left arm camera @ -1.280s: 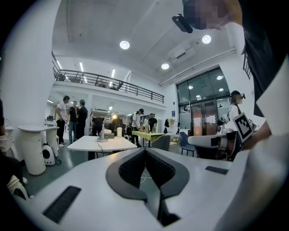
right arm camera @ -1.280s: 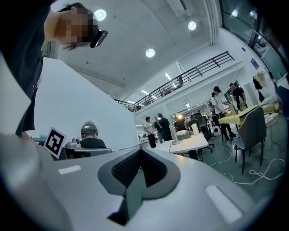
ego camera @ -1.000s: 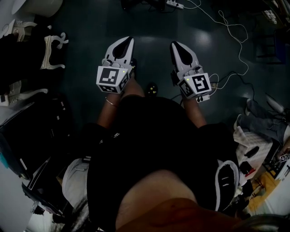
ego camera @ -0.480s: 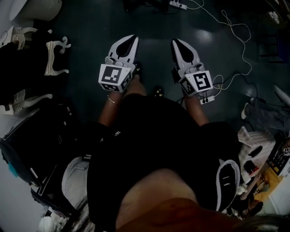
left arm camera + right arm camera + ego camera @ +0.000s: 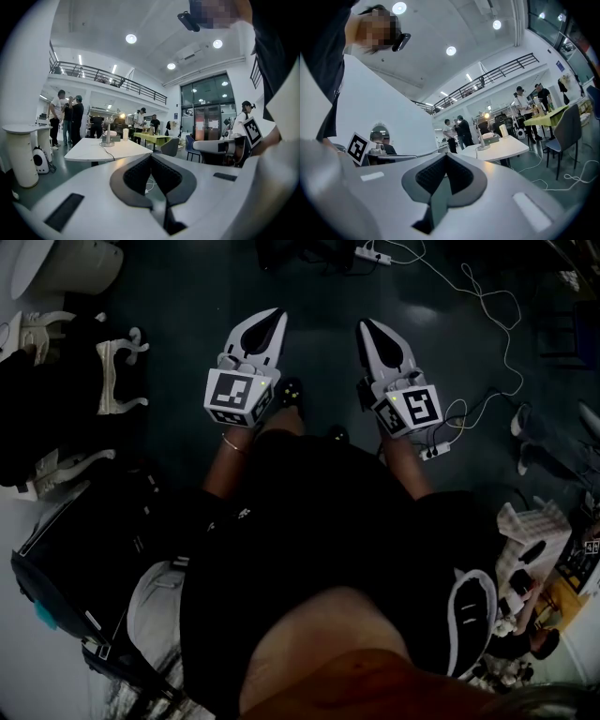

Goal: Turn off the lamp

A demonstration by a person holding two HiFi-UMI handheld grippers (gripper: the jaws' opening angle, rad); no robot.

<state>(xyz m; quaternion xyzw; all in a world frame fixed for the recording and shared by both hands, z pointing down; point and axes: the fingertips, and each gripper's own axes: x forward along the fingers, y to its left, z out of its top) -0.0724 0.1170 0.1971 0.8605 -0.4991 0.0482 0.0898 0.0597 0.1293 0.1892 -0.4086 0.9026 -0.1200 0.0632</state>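
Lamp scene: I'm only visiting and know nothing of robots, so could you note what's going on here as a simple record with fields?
lamp: lit, standing on a white table across the room
left gripper: jaws shut, nothing between them
right gripper: jaws shut, nothing between them
reach: neither gripper is near the lamp
floor: dark, with white cables lying on it
people: several standing near the table
task status: lamp not yet turned off
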